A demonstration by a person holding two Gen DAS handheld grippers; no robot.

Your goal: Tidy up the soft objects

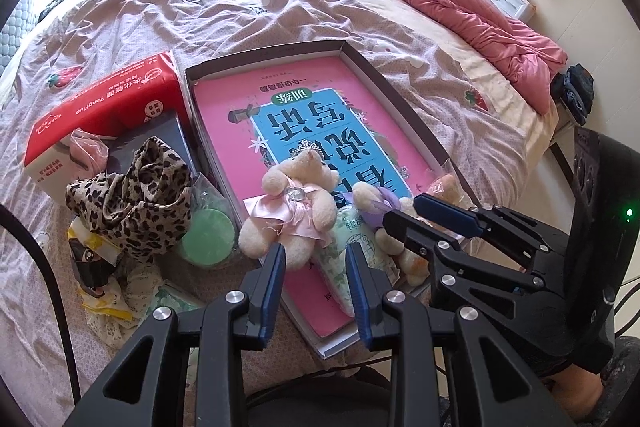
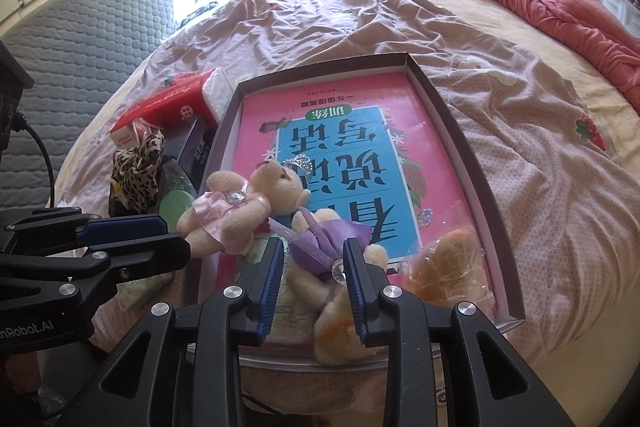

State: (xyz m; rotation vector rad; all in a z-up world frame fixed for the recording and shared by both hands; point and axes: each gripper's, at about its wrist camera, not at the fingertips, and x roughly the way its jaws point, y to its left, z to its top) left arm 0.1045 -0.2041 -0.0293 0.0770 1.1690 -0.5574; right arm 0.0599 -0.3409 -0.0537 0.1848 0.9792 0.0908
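The left gripper (image 1: 316,291) hangs with its jaws parted wide and nothing between them; just ahead of the tips lies the cream plush bear in a pink satin dress (image 1: 292,203), sprawled across the near end of the shallow grey cardboard tray (image 1: 404,99) that holds a large pink and blue workbook (image 1: 304,111). The right gripper (image 2: 314,291) also has its jaws apart, but they straddle the cream plush bear with a purple ribbon bow (image 2: 336,267), which lies between the blue pads; I cannot tell whether the pads touch it, and it does not look squeezed.

Off to the left of the left jaws sit a leopard-print fabric scarf (image 1: 132,195), a round green disc in clear wrap (image 1: 208,239) and a red tissue pack (image 1: 108,99), all on the wrinkled pink bedsheet (image 1: 200,11). To the right of the right jaws, inside the tray, rests an orange soft thing in a clear bag (image 2: 448,267) (what it is exactly stays unclear).

The step in hand looks like picking the two bears out of the clutter, one per gripper. Next, the right jaws would need to close gently on the purple bear's body, not the loose ribbon, and lift straight; the left would have to advance slightly before closing on the pink one.
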